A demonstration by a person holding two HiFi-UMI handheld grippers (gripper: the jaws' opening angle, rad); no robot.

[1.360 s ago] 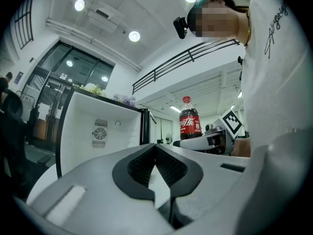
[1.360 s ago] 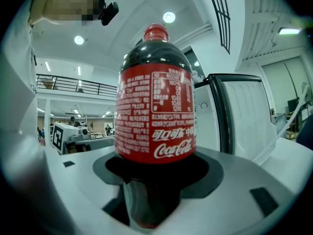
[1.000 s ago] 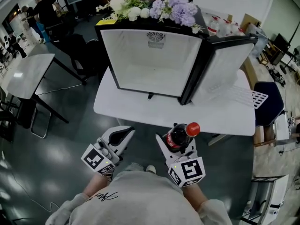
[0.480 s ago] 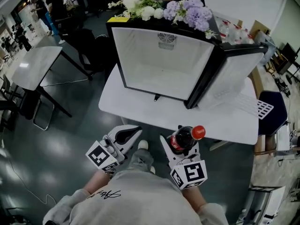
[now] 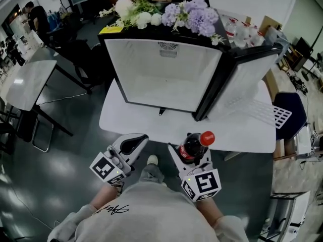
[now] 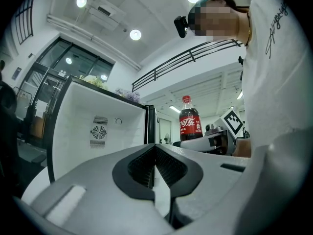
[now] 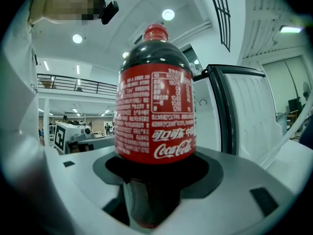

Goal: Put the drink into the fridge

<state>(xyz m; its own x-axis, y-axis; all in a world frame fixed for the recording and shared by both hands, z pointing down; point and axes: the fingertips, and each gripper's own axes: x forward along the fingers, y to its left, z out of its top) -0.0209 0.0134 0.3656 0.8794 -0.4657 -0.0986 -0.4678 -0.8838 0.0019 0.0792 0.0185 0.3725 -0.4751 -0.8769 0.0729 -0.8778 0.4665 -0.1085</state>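
Closest to me, the right gripper (image 5: 190,154) is clamped around the lower body of the cola bottle (image 5: 194,145), which stands upright with its red cap (image 5: 207,137) tipped a little toward the fridge. From the right gripper view, the jaws wrap the bottle (image 7: 155,111) below its label, so most of its weight sits above the grip. Just beside it, the left gripper (image 5: 132,144) has its jaws pressed together on nothing. Neither gripper has reached the white table (image 5: 146,125).

On that table stands the mini fridge (image 5: 166,69). Its white cavity faces me, and I can see no shelf inside. Its door (image 5: 247,72) is swung open to the right. A white wire rack (image 5: 262,112) lies flat on the table below the door. Flowers (image 5: 166,11) are heaped on the fridge's top.

My worry is the low hold: I expect a quick reach forward could rock the tall bottle in the jaws. If I carry it in too high, the cap may strike the black top frame. If I come in too low, the base could catch the table edge or the fridge's front lip. Drifting right risks nudging the door or the rack. I'd also set the bottle down flat before releasing, or it may topple inside.
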